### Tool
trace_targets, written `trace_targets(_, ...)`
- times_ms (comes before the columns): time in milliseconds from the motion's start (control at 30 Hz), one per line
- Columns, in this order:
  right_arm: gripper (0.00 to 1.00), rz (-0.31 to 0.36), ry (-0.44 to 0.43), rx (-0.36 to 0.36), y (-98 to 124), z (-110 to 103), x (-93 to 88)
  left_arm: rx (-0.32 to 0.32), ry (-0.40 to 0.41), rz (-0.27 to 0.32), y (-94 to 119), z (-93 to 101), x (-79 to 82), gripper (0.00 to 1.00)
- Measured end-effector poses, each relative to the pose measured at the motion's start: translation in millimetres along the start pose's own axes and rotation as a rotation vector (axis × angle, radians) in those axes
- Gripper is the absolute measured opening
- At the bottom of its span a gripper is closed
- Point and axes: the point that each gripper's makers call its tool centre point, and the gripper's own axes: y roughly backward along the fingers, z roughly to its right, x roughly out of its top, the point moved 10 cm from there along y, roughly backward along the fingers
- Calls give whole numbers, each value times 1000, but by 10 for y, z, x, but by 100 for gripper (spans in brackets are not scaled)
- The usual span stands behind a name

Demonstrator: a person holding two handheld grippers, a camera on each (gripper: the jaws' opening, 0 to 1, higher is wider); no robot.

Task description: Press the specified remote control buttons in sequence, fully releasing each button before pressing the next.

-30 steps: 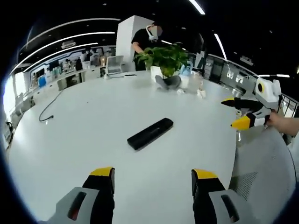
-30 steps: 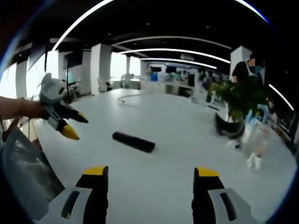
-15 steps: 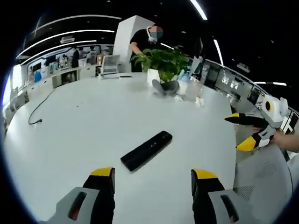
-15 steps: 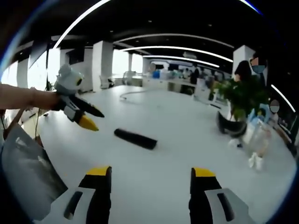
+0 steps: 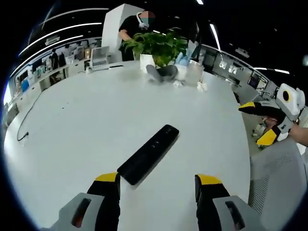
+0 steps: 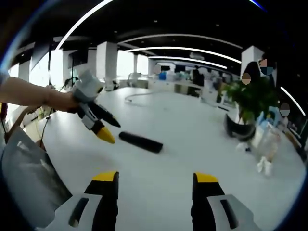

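Note:
A long black remote control (image 5: 148,154) lies flat on the white table (image 5: 86,120), slanting away from me. My left gripper (image 5: 157,179) stands open just short of the remote's near end, nothing between its jaws. In the right gripper view the same remote (image 6: 140,142) lies mid-table, and the left gripper (image 6: 111,130), held by a hand, hovers close to the remote's left end. My right gripper (image 6: 155,177) is open and empty, well back from the remote. It also shows at the table's right edge (image 5: 257,122), jaws apart.
A potted plant (image 5: 156,45) with a dark object at its base and small bottles stands at the table's far side. A thin cable (image 5: 21,130) trails on the left. A grey mesh chair (image 5: 276,178) sits at the table's edge. People stand behind the plant.
My left gripper has moved forward and down toward the remote, now just before its near end. The right gripper has held roughly where it was.

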Motion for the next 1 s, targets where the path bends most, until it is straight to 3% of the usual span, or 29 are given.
trace_targets(233, 59, -6, 4, 10, -15, -8, 5, 5, -61, -70, -130, -140, 72, 65)
trace_targets(467, 58, -8, -8, 3, -17, 8, 1, -46, -127, -123, -270, -161, 223, 66)
trace_targets(633, 58, -13, -7, 5, -22, 1, 0, -41, -236, -231, -381, -205, 265, 66)
trace_targets(767, 59, -21, -16, -2, -21, 15, -9, -45, -301, -257, -471, -163, 313, 67)
trace_targets(1000, 59, -25, -20, -6, -23, 26, -15, -73, -309, -294, -578, -184, 350, 67)
